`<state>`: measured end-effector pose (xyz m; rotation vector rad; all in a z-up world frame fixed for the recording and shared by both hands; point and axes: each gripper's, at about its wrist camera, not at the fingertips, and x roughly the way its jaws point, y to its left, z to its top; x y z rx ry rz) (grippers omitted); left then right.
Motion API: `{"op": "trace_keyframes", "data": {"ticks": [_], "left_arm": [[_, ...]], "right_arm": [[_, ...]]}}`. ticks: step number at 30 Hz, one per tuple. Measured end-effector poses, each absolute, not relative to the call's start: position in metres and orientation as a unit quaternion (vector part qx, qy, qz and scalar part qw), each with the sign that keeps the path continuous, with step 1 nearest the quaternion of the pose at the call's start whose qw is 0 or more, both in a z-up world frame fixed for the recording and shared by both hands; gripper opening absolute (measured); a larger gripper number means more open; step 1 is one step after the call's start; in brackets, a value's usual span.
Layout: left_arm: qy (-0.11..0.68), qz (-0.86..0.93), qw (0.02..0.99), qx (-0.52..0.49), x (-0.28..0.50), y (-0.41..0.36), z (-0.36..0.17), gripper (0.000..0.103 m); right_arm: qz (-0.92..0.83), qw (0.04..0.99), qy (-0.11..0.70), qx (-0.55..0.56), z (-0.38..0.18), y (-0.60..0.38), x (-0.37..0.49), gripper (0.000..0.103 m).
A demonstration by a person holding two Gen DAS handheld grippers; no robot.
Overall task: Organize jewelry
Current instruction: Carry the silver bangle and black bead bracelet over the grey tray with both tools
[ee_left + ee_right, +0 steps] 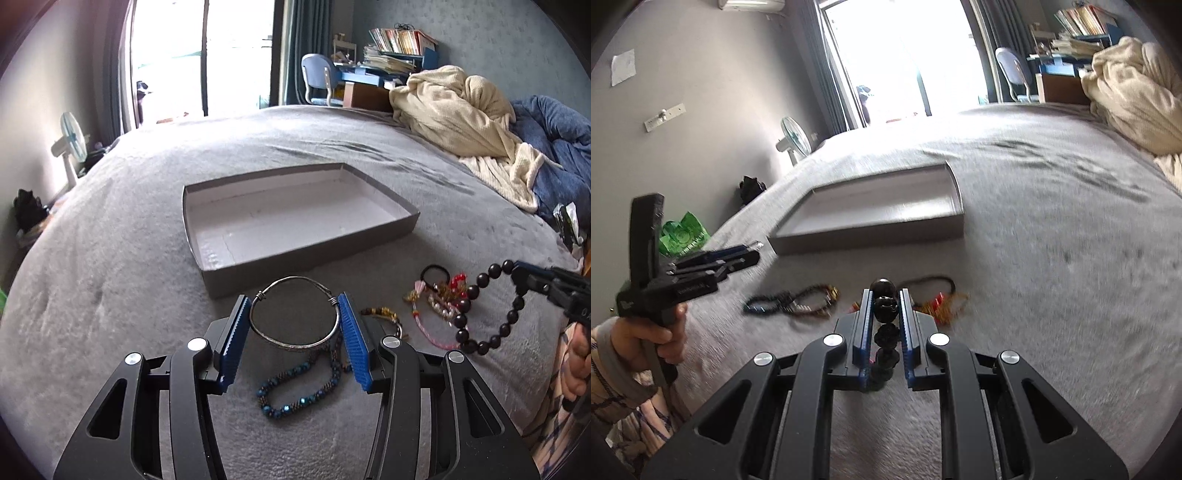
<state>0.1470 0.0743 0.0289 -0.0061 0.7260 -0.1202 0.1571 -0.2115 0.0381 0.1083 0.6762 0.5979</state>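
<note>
My left gripper (294,302) is shut on a silver bangle (295,345), held flat between the blue pads above the bed. My right gripper (884,295) is shut on a black bead bracelet (885,306), which hangs lifted at the right in the left wrist view (491,310). An open grey box (291,218) lies on the grey bedspread just beyond the left gripper; it also shows in the right wrist view (871,218). A blue bead bracelet (295,384) lies under the left gripper. A small pile of red, pink and gold jewelry (439,295) lies between the grippers.
A cream blanket (461,114) and a blue quilt (557,147) are heaped at the bed's far right. A fan (72,144) stands left of the bed. A desk with a chair (321,81) is beyond the bed.
</note>
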Motion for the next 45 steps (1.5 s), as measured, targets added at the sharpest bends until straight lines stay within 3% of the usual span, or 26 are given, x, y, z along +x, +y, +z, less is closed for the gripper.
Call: {"op": "trace_keyframes", "data": {"ticks": [23,45], "left_arm": [[0.356,-0.022,0.934,-0.008,0.228,0.089,0.042,0.05],[0.406,-0.02,0.914,0.01,0.282,0.08,-0.006,0.05]], "right_arm": [[0.312,0.907,0.281,0.019,0.111,-0.145,0.266,0.014],[0.275,0.881,0.386,-0.008,0.02,-0.102,0.347,0.014]]}}
